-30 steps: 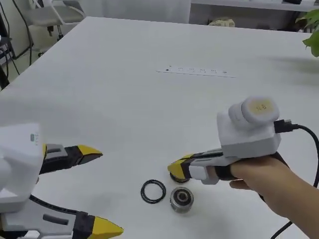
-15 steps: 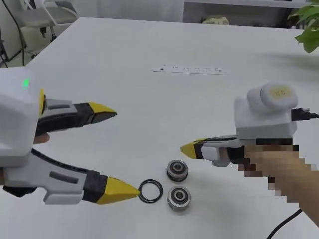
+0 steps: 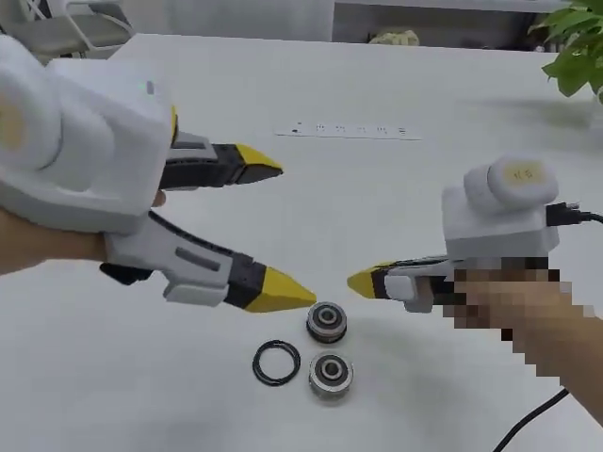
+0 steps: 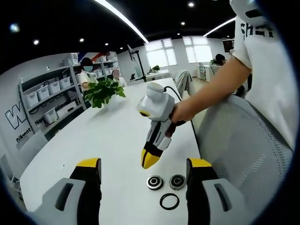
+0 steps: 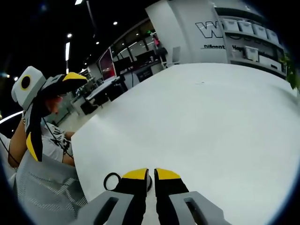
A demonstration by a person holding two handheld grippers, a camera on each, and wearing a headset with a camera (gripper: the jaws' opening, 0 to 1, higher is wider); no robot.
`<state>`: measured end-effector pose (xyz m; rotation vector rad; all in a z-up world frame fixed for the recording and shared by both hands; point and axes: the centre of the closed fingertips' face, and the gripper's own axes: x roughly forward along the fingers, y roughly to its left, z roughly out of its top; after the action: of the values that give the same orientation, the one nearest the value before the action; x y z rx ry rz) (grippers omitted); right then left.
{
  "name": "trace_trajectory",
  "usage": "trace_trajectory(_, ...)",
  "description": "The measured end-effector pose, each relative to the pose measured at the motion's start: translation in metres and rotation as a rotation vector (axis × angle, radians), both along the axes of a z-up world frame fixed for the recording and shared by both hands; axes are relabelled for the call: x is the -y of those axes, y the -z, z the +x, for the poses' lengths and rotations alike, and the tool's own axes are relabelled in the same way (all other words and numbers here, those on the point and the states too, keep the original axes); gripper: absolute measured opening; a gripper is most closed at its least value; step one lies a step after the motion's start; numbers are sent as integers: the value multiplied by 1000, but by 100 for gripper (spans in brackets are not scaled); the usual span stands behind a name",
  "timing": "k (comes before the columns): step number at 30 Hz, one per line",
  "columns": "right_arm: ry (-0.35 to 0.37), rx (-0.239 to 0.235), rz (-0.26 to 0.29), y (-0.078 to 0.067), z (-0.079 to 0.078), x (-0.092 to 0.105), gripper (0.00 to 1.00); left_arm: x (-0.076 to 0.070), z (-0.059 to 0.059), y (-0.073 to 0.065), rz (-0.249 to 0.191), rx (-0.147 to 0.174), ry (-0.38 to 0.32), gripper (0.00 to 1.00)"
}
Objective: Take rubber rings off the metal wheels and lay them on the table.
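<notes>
Two small metal wheels lie close together near the front of the white table (image 3: 396, 198). The farther wheel (image 3: 326, 321) has a dark rim; the nearer wheel (image 3: 331, 372) shows bare silver. A loose black rubber ring (image 3: 276, 363) lies flat just left of the nearer wheel. My left gripper (image 3: 285, 232) hovers open, its lower tip just left of and above the farther wheel. The right gripper (image 3: 363, 281) is shut and empty, pointing left just right of that wheel. The left gripper view has both wheels (image 4: 154, 182) (image 4: 177, 181) and the ring (image 4: 169, 201) between its jaws.
A white power strip (image 3: 349, 130) lies flat mid-table beyond the grippers. A green plant (image 3: 575, 56) stands at the far right edge. A black cable (image 3: 537, 424) trails from the right gripper. Chairs stand off the far left corner.
My left gripper has risen and swung right, toward the wheels, still open. The right gripper drew back off the farther wheel a second ago and has since held still.
</notes>
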<state>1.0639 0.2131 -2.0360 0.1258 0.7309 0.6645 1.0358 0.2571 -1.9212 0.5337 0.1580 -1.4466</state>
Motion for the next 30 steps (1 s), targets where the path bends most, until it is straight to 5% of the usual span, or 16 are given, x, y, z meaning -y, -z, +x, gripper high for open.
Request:
trace_trajectory(12,-12,-11,-35,9,-2,5,3,32,14,35,-20,-20,26,57)
trace_trajectory(17,-30,-25,-56,16,-5,5,3,34,19,65,-18,-29,-16,52)
trace_trajectory(19,-42,-34,-76,21,-7,5,3,31,16,86,25,-53,-21,51)
trace_trajectory(21,-54,-43,-90,25,-9,5,3,31,14,93,36,-57,-18,49)
trace_trajectory(24,-76,-51,-111,30,-12,6,3,30,15,103,19,-117,-41,44)
trace_trajectory(28,-96,-63,-127,35,-14,6,4,28,18,115,58,-104,-53,38)
trace_trajectory(30,-106,-73,-131,38,-16,5,4,29,19,118,44,-127,-71,35)
